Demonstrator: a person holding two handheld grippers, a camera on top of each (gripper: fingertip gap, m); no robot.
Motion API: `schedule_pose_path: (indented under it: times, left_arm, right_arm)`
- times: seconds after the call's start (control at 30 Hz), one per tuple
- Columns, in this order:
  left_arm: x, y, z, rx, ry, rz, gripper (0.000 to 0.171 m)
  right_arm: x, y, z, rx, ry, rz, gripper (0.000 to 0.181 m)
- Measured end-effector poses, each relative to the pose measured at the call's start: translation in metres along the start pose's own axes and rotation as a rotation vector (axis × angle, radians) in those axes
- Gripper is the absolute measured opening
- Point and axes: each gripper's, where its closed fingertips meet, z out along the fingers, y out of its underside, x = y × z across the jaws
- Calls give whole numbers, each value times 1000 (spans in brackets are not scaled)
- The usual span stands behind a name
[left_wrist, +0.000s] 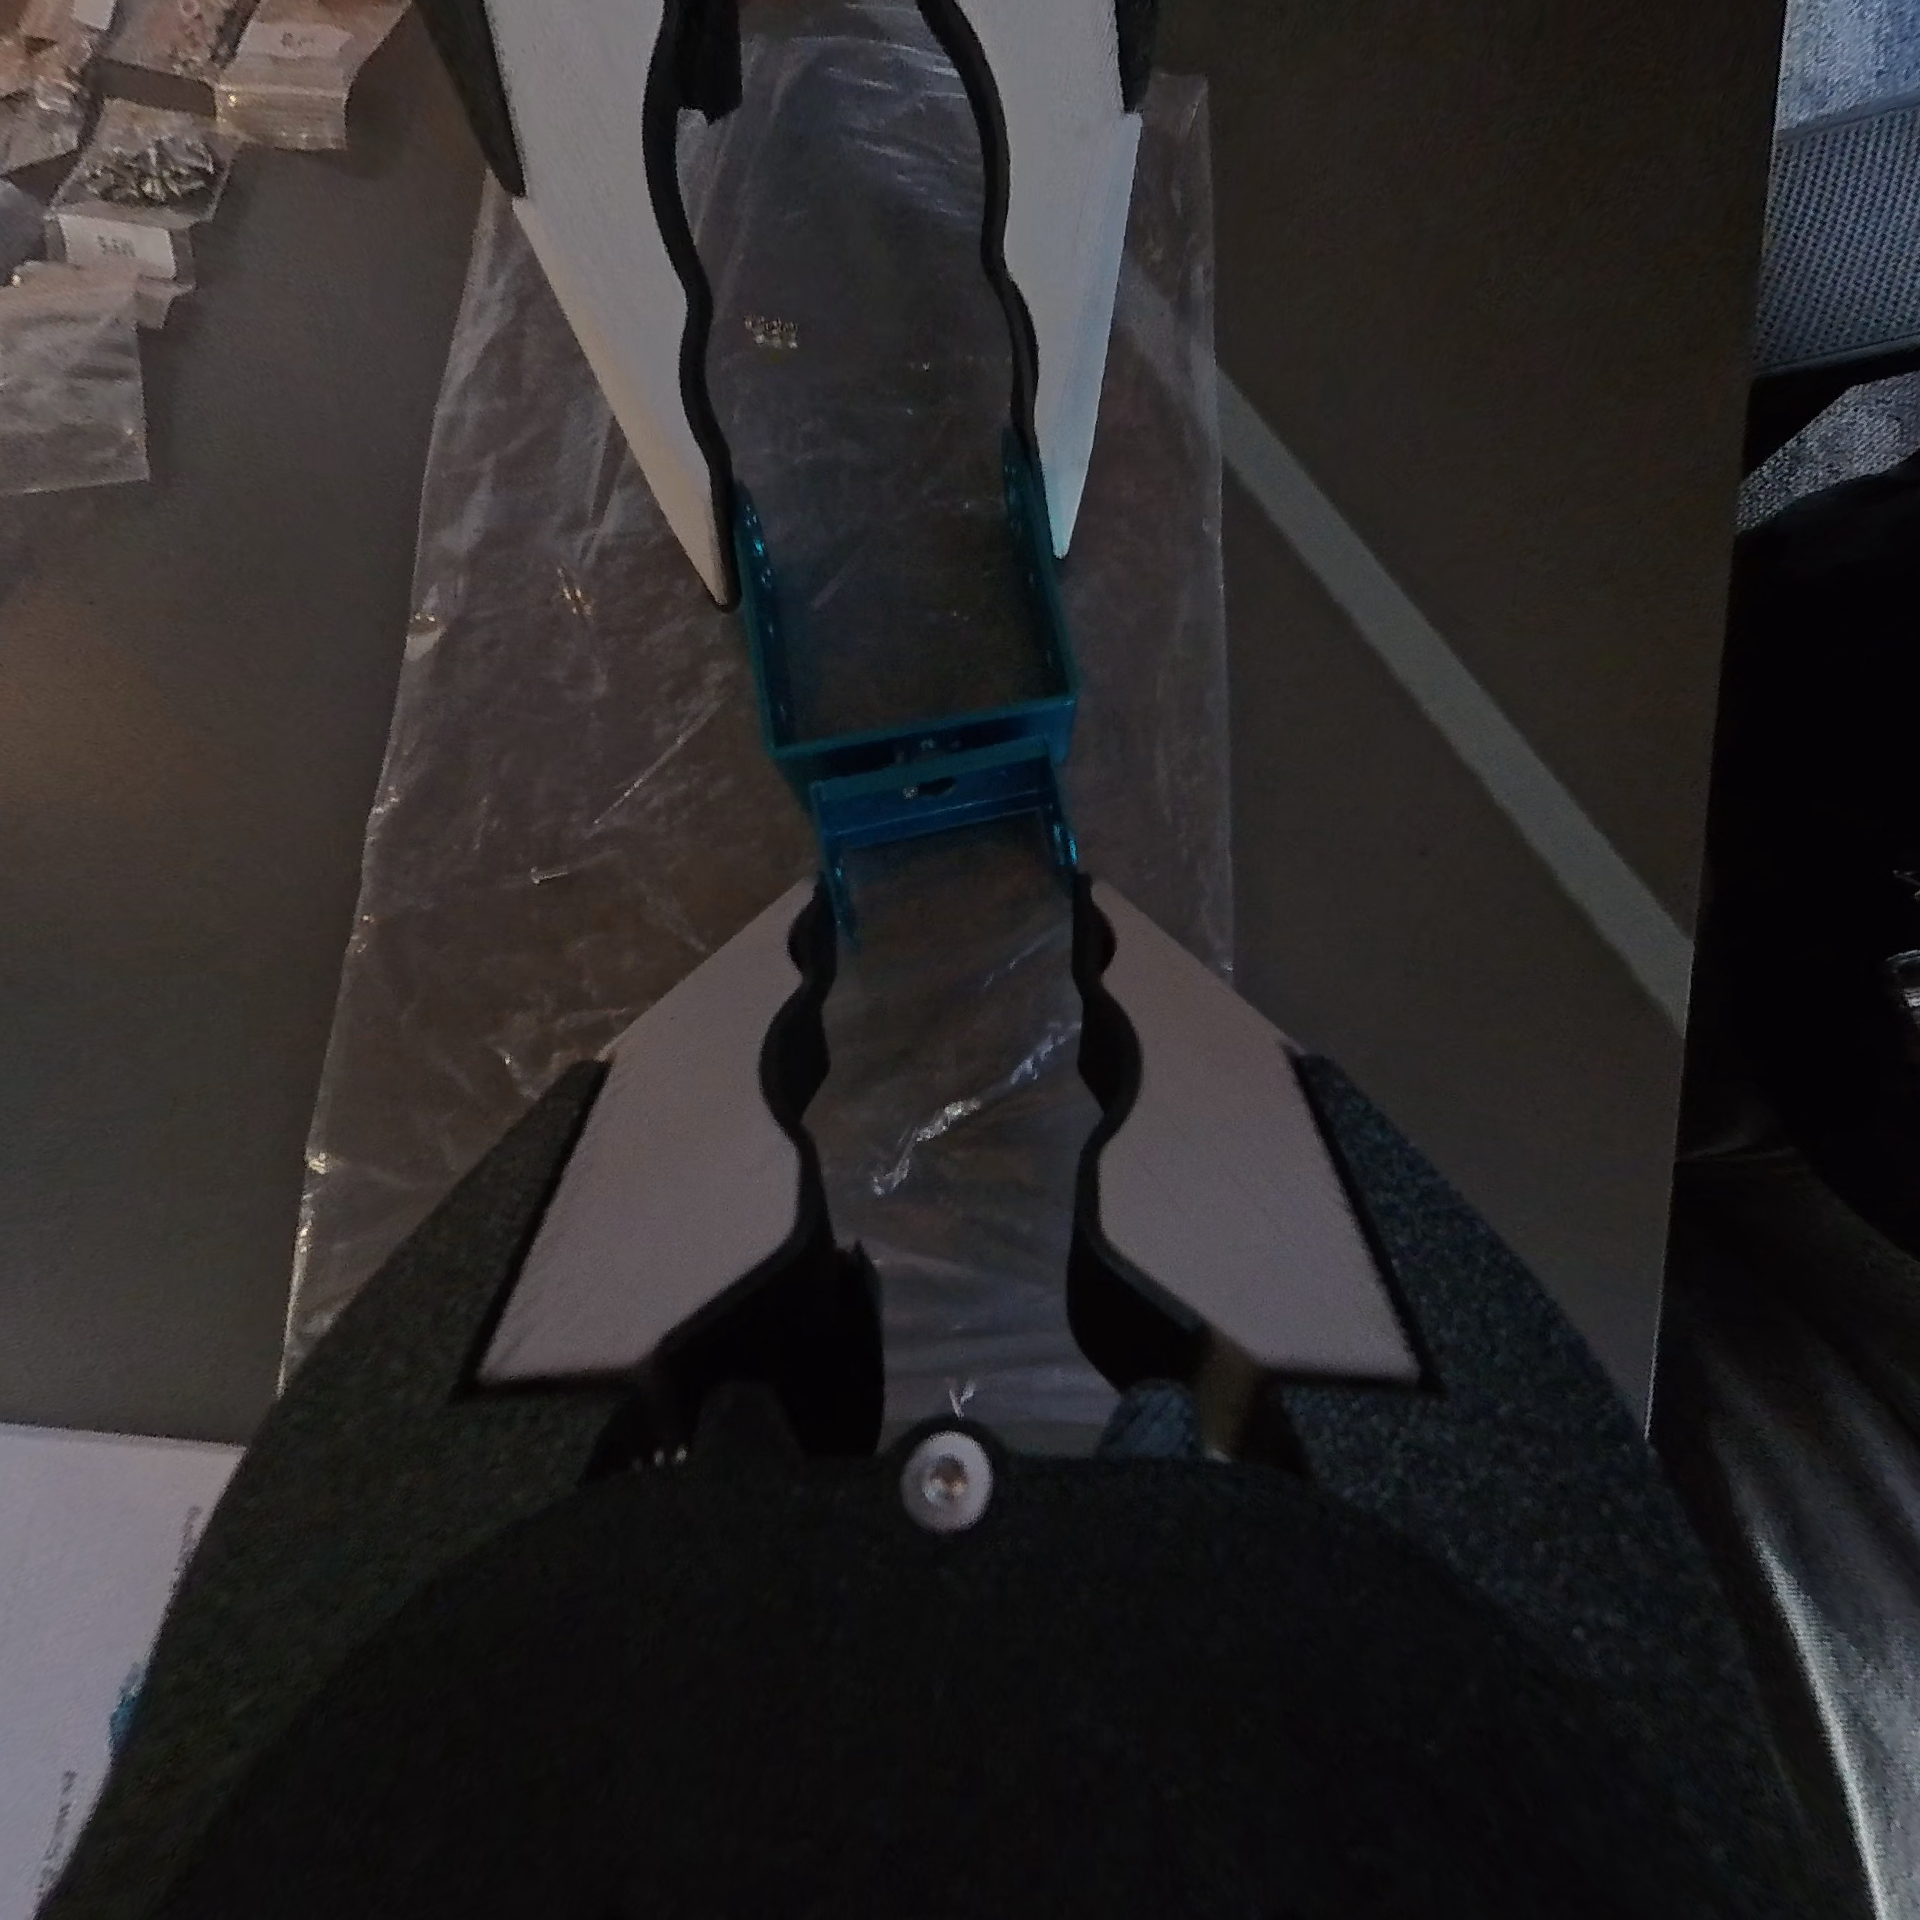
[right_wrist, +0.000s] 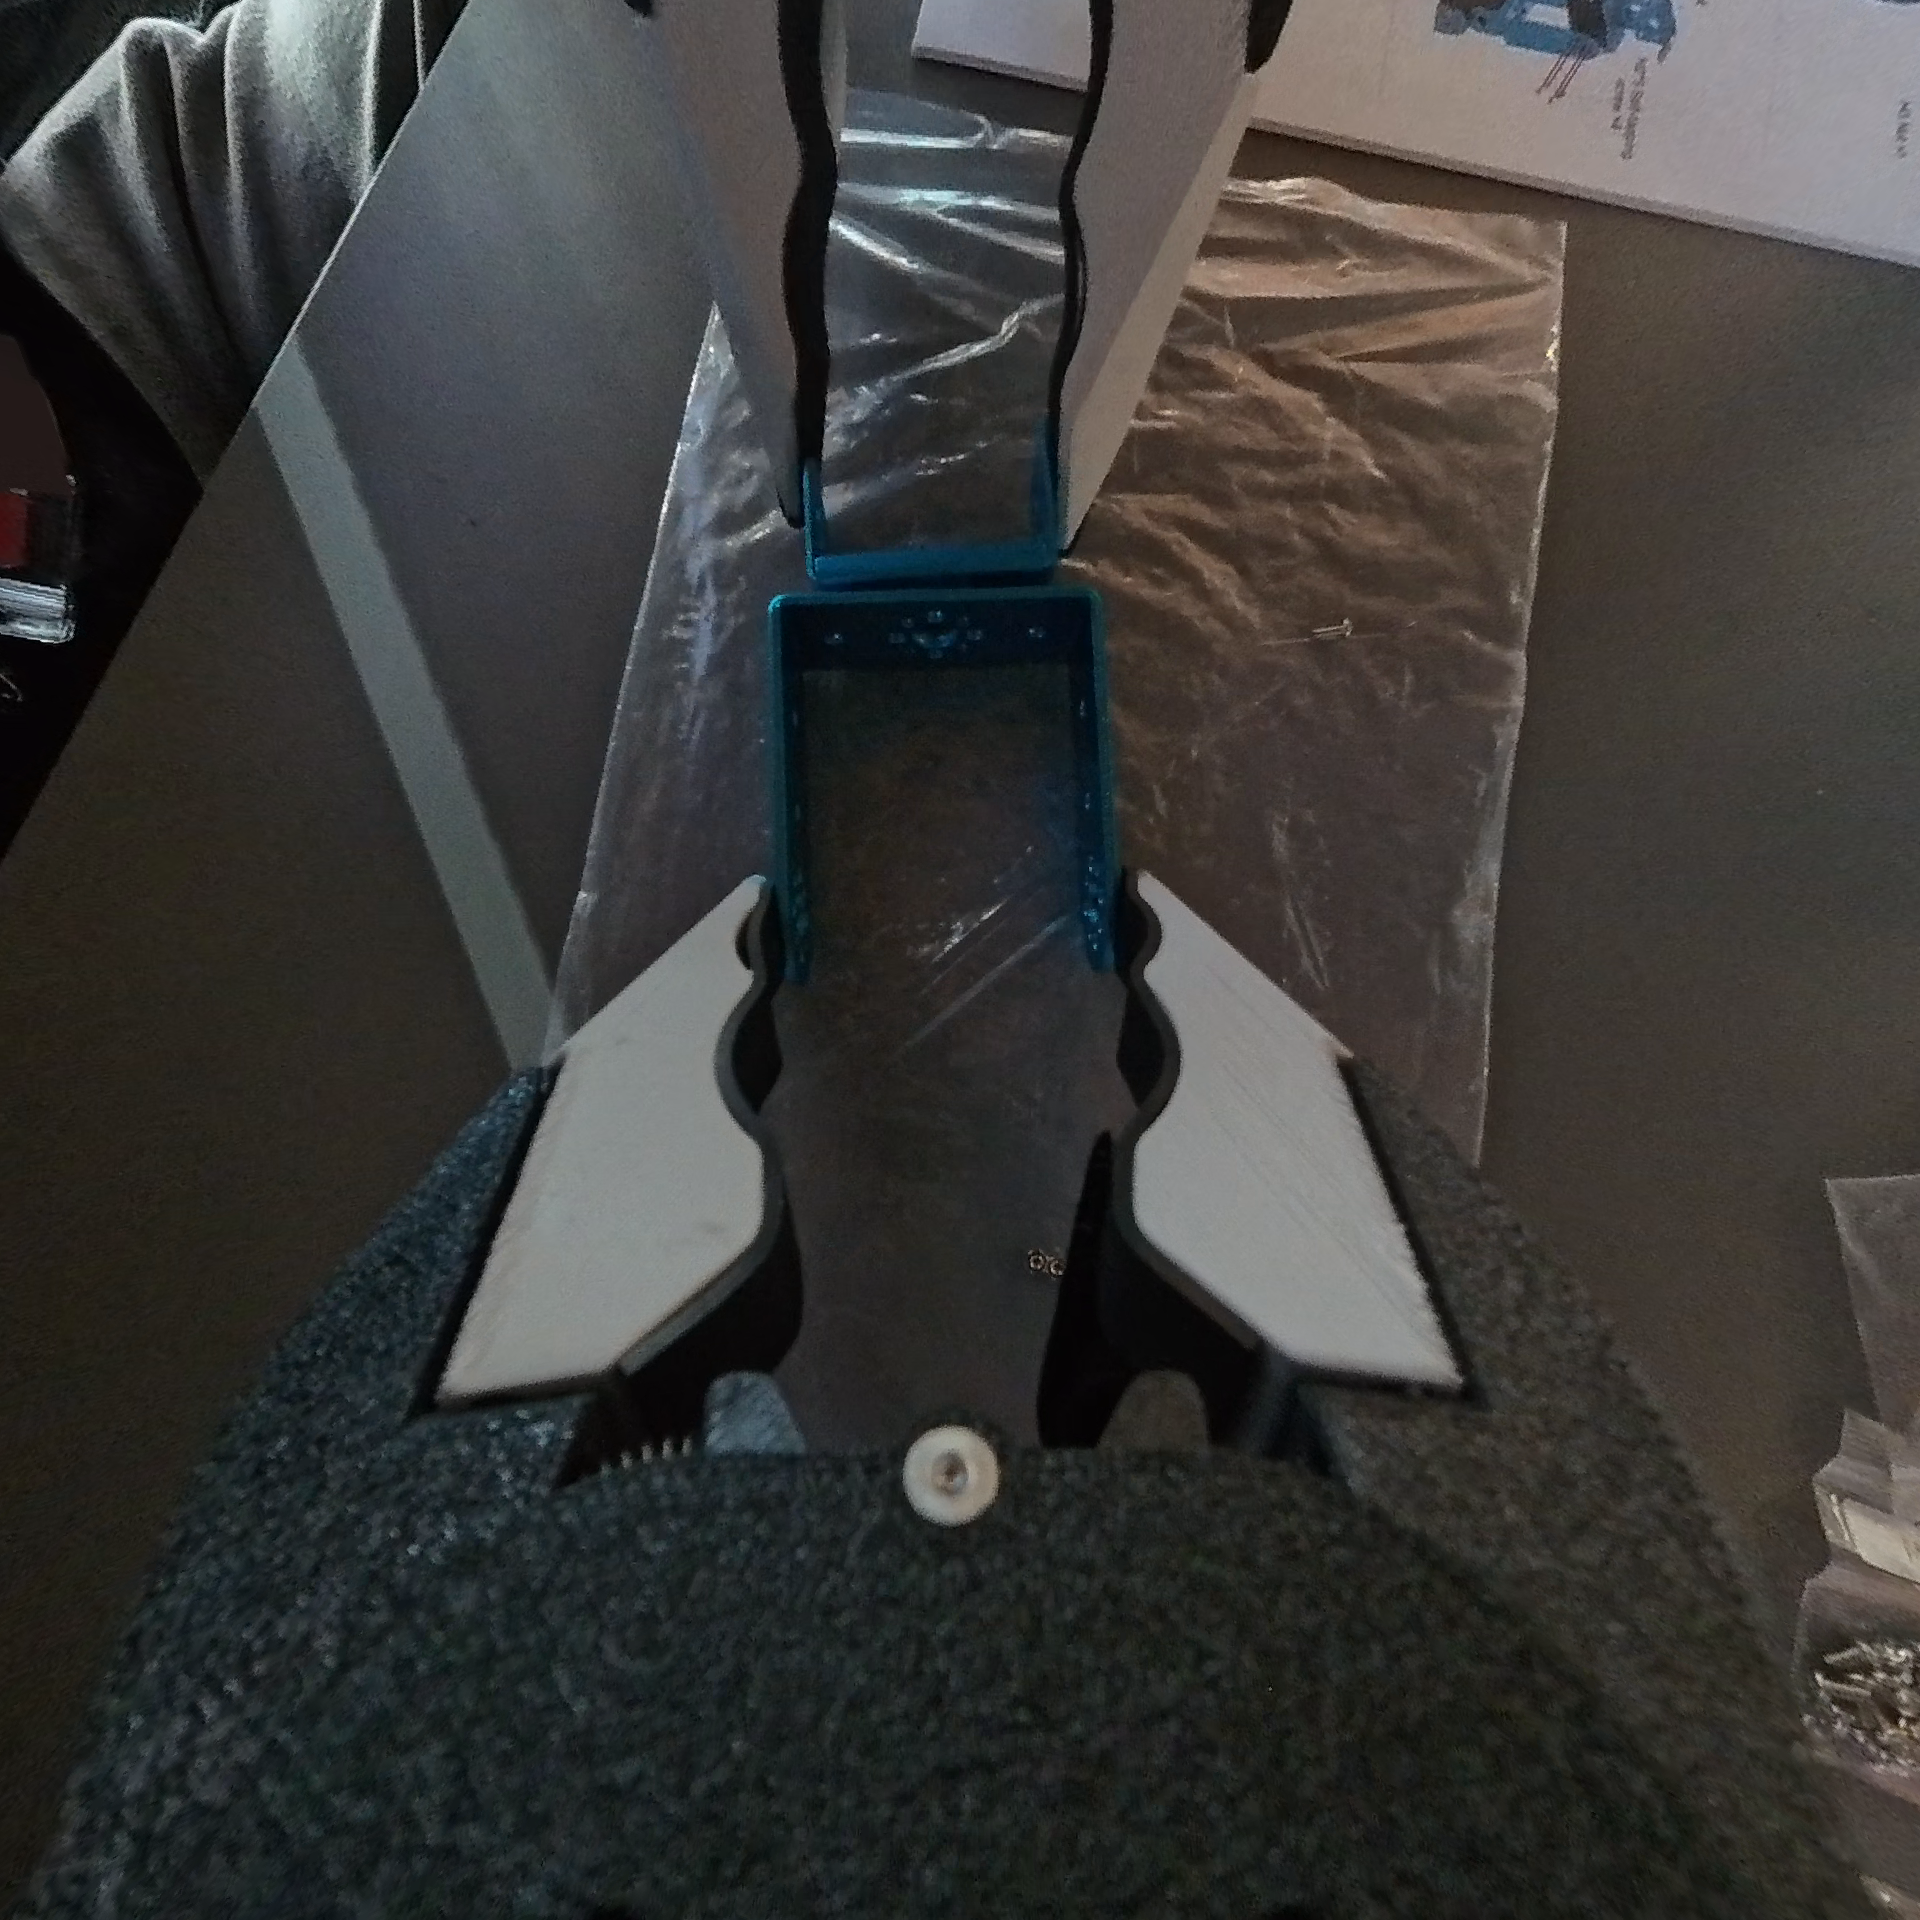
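Note:
My left gripper (left_wrist: 951, 914) is shut on the two side walls of a small blue U-shaped metal bracket (left_wrist: 935, 805). My right gripper (right_wrist: 951, 904) is shut on the side walls of a larger blue U-shaped bracket (right_wrist: 935, 634) with small holes. The grippers face each other above the dark table. The base plates of the two brackets meet back to back, touching or nearly so. In the left wrist view the right gripper (left_wrist: 896, 561) comes from the top with the larger bracket (left_wrist: 1049, 623). In the right wrist view the left gripper (right_wrist: 935, 520) comes from the top with the small bracket (right_wrist: 935, 564).
A clear plastic bag (right_wrist: 1299, 520) lies flat under the brackets. A few tiny nuts (right_wrist: 1044, 1262) and a loose screw (right_wrist: 1335, 629) lie on it. Bags of hardware (left_wrist: 94, 260) sit at one side. A white printed sheet (right_wrist: 1558, 94) lies beyond. A grey sleeve (right_wrist: 156, 208) is past the table edge (left_wrist: 1455, 675). About 7 cm separates my left fingertips from my right.

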Motion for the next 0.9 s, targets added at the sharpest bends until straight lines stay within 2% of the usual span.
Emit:
schedule_pose_path:
  times: [0.9]
  left_arm:
    - [-1, 0, -2, -26, 3, 12, 44]
  right_arm:
    - [1, -8, -4, 11, 25, -31, 62]
